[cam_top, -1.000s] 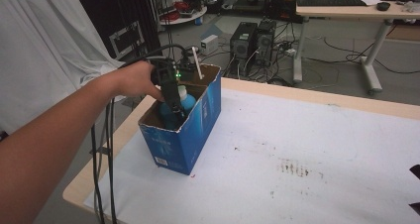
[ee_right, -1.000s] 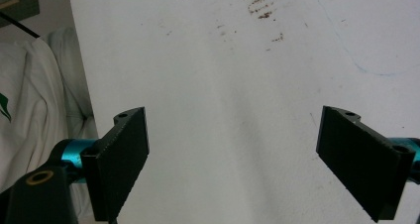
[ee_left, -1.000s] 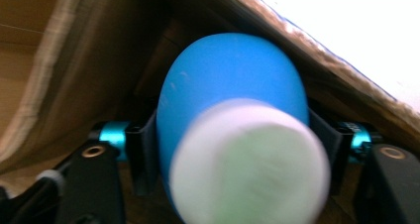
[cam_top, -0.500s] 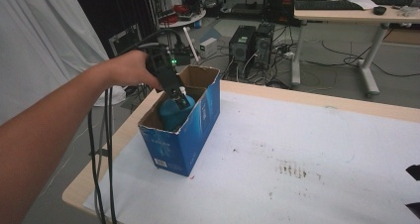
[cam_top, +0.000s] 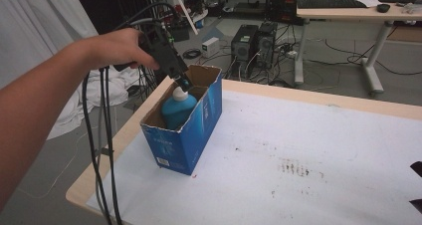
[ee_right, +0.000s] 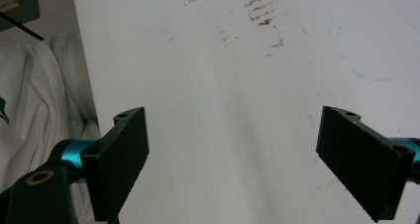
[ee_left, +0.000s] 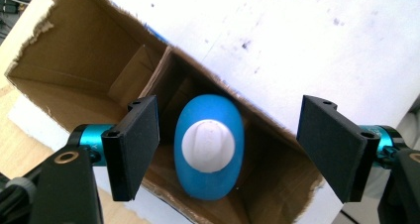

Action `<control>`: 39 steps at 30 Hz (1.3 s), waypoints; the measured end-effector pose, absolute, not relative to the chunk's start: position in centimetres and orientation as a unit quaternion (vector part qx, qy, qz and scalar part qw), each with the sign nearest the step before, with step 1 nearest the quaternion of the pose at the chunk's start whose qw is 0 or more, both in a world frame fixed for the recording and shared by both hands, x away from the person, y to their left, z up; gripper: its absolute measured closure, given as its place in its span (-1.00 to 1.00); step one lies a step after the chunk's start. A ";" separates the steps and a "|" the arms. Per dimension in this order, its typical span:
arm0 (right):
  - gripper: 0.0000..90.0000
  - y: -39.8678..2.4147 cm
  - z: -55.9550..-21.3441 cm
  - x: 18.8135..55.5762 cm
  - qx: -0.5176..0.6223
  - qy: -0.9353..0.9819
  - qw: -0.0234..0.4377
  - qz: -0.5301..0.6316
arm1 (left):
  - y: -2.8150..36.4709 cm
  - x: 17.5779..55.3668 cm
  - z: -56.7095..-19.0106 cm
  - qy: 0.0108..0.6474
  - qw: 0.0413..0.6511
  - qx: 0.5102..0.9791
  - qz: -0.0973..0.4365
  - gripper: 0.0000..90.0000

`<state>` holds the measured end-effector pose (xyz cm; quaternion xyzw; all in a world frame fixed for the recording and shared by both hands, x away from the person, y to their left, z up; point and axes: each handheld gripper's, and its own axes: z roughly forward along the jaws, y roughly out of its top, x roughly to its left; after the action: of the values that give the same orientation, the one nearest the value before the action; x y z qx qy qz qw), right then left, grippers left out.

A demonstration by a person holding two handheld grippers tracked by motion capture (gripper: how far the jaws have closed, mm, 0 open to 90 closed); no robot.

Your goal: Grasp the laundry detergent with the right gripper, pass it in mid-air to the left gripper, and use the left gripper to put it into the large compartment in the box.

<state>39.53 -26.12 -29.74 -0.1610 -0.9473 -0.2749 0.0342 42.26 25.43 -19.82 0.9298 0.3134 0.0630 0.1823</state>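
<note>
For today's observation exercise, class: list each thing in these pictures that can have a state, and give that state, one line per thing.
blue box: upright on the table, top open, flaps torn.
blue bottle: standing inside the box, white cap on, not gripped.
left gripper: open above the bottle, jaws just opened, pads clear of it.
right gripper: open, nothing between its jaws, over bare table.
table: white top, stained with dark marks.

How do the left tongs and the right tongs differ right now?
The left tongs hang above the blue bottle standing in the cardboard box; the right tongs hang over the bare white table. The left tongs' jaws have just been opening, nothing between them. Both are open and hold nothing.
</note>
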 end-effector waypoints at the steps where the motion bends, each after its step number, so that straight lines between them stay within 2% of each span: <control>1: -0.72 -26.1 -29.7 39.5 -0.161 -0.947 0.034 -0.275 | 25.4 42.2 -19.6 0.313 0.180 0.930 0.066 -0.46; 8: -0.72 -26.1 -29.7 39.6 -0.164 -0.946 0.031 -0.277 | 25.0 42.0 -18.4 0.285 0.212 0.933 0.064 -0.46; 9: -0.72 -26.1 -29.7 39.6 -0.164 -0.946 0.030 -0.277 | 24.8 42.0 -18.5 0.281 0.208 0.935 0.064 -0.53; 10: -0.72 -26.1 -29.7 39.6 -0.164 -0.946 0.030 -0.277 | 24.6 42.0 -18.5 0.280 0.204 0.936 0.063 -0.71; 11: -0.72 -26.1 -29.7 39.6 -0.165 -0.946 0.030 -0.277 | 24.3 41.9 -18.5 0.274 0.206 0.937 0.063 -0.78; 13: -0.72 -26.1 -29.7 39.6 -0.166 -0.946 0.029 -0.277 | 23.8 41.9 -18.4 0.264 0.210 0.939 0.064 -0.78; 15: -0.72 -26.1 -29.6 39.5 -0.165 -0.946 0.028 -0.279 | 23.3 41.9 -18.4 0.262 0.206 0.941 0.063 -0.96; 29: -0.72 -25.9 -29.3 39.4 -0.166 -0.943 0.023 -0.288 | 19.7 42.0 -18.1 0.246 0.178 0.950 0.078 -0.96; 39: -0.72 -25.8 -29.1 39.3 -0.166 -0.942 0.021 -0.289 | 14.9 42.5 -18.3 0.193 0.169 0.965 0.061 -0.96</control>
<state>39.25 -25.80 -29.08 -0.1660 -0.9424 -0.2895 0.0212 42.50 14.86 -18.31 0.9647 0.1930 0.0608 0.1685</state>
